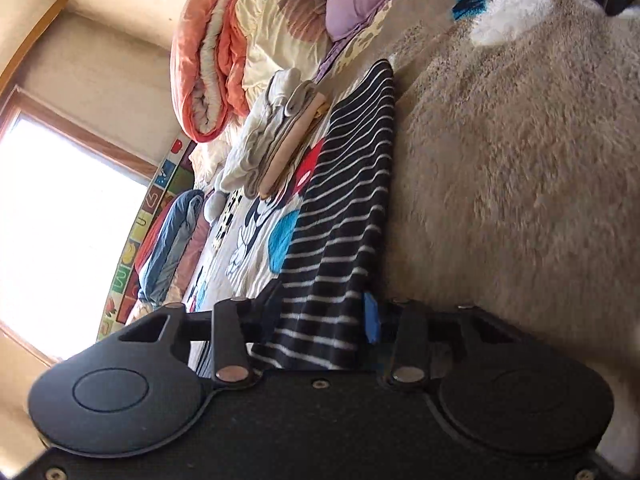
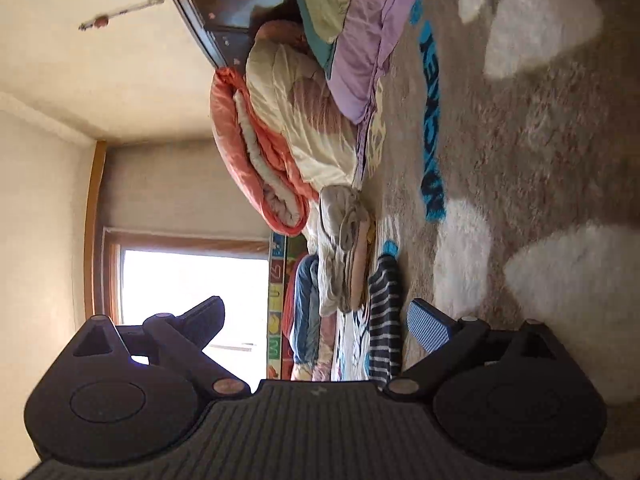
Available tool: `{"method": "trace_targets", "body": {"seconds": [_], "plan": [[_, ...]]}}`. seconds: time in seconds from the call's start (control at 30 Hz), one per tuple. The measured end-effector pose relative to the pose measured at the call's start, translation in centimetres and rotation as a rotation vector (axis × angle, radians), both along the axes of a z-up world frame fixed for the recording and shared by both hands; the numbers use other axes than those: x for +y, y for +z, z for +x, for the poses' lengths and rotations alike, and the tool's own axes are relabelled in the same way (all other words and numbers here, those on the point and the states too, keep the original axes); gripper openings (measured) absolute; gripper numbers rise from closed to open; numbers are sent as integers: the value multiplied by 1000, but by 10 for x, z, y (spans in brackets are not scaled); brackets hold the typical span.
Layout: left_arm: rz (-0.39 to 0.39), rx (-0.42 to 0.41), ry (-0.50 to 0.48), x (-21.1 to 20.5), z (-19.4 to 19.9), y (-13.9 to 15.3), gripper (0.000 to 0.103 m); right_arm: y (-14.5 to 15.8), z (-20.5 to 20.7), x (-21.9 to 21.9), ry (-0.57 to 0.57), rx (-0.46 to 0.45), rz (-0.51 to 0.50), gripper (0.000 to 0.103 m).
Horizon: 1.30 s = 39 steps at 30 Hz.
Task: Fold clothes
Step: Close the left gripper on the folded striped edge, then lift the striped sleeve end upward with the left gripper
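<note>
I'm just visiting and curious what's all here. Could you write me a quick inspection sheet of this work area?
Surface: shaggy beige rug with white patches.
Job's things: striped garment stretched out; folded clothes pile beside it.
Clutter: rolled orange quilt, purple bedding, blue bundle.
Grippers: left gripper shut on the striped garment; right gripper open, holding nothing.
Cables: nothing seen.
Surroundings: bright window, cream walls.

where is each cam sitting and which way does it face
Left wrist: behind the left tongs, rolled sideways, looking along the striped garment between its fingers, toward a window.
Right wrist: behind the right tongs, spread apart, also rolled sideways, facing the same way.
Shared: striped garment, folded clothes pile, orange quilt, shaggy rug.
</note>
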<state>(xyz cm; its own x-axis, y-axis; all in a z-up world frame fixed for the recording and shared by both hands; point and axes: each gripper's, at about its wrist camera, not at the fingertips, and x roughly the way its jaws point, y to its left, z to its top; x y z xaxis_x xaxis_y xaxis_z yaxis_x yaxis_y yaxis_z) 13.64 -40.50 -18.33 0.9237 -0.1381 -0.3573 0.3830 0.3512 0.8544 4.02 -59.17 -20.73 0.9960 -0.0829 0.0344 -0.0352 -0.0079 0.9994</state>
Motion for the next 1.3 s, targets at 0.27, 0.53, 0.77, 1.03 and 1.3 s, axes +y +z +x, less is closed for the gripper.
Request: {"method": "trace_targets", "body": {"seconds": [0.27,0.53,0.77,1.03,1.3], "plan": [[108,-55,-11,-62,31,-9,16,-14,-9,-19,-126,-12,28,96],[172,-76,-18,-98,55,-12,16,-19,-16,-20,-167,-34,58,96],[221,-90,-23,-121,65,-15,16,-21,-17,-21,-174,-45,69,96],[199,3,0,-135,76,-12,1,-24,-18,-23,-178,-62,86,96],[-258,273,42,-75,101,83,2,-28,-25,-20,-180,-119,126,97]]}}
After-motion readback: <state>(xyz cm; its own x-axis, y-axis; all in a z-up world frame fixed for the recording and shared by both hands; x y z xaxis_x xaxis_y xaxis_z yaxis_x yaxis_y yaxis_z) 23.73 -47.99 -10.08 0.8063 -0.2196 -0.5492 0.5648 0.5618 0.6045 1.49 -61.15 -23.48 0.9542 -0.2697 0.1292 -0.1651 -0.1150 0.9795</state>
